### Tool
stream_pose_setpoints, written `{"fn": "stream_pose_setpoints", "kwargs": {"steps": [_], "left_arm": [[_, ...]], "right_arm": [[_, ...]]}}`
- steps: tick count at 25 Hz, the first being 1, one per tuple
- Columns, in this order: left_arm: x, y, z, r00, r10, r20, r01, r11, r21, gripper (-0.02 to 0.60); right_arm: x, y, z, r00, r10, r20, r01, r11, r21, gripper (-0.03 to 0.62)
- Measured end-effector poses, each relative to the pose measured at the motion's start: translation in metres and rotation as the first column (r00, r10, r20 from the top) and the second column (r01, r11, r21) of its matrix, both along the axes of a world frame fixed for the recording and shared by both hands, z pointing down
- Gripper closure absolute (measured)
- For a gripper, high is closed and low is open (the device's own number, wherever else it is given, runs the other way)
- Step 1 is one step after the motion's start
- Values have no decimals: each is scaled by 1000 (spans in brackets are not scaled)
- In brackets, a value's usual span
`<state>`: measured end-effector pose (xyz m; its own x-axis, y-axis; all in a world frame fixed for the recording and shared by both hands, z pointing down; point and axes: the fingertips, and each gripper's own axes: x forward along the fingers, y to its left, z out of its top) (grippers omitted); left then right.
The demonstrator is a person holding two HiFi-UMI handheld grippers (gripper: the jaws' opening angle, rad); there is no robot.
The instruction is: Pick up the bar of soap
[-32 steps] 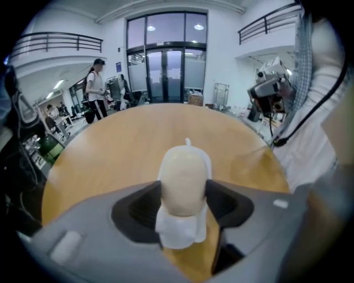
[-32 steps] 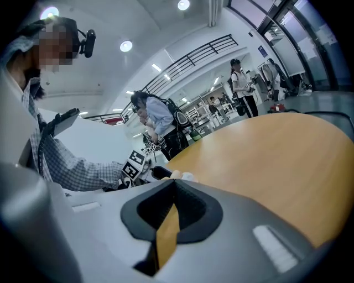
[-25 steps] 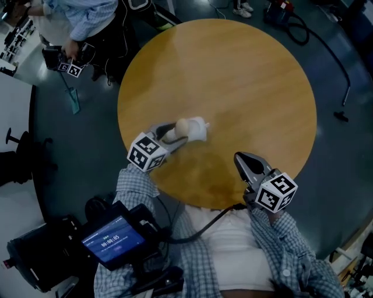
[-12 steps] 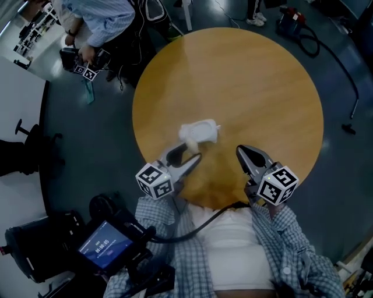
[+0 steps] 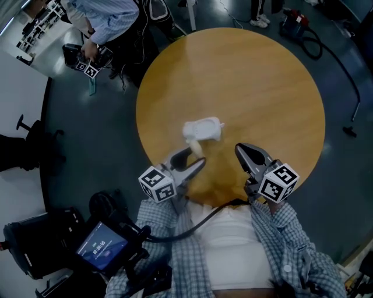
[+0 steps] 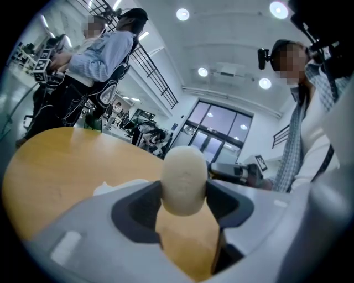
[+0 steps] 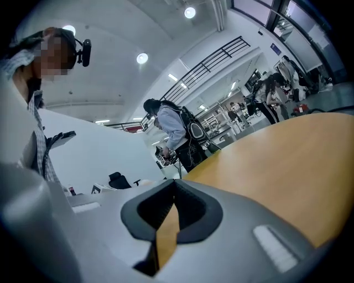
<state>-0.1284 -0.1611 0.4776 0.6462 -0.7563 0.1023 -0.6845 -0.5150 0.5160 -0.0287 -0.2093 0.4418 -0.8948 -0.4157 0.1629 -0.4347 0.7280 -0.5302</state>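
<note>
The cream, oval bar of soap (image 5: 195, 149) (image 6: 183, 179) is clamped between the two dark pads of my left gripper (image 5: 190, 157) (image 6: 183, 193), held just above the round wooden table (image 5: 262, 87). It stands upright between the jaws. A white soap dish (image 5: 203, 128) (image 6: 117, 187) lies on the table just beyond the soap. My right gripper (image 5: 244, 152) (image 7: 172, 205) hovers over the table's near edge. Its jaws are shut with nothing between them.
A person in a blue shirt (image 5: 102, 17) stands off the table's far left with marker-cube devices (image 5: 88, 70). Cables and gear (image 5: 303, 29) lie on the floor at the far right. A screen device (image 5: 102, 251) sits by my left side.
My left gripper has drawn back toward me with the soap, off the white dish, which now lies apart from it. The right gripper has barely moved.
</note>
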Motion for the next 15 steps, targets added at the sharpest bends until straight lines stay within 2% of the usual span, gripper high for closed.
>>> {"fn": "stream_pose_setpoints", "kwargs": {"steps": [6, 15], "left_arm": [[1, 0, 1, 1000, 0, -2, 0, 1000, -3, 327], [-3, 2, 3, 1000, -19, -2, 19, 1000, -6, 327]], "right_arm": [[0, 0, 3, 999, 1, -36, -1, 1000, 11, 589], [1, 2, 3, 999, -8, -41, 8, 1000, 2, 589]]}}
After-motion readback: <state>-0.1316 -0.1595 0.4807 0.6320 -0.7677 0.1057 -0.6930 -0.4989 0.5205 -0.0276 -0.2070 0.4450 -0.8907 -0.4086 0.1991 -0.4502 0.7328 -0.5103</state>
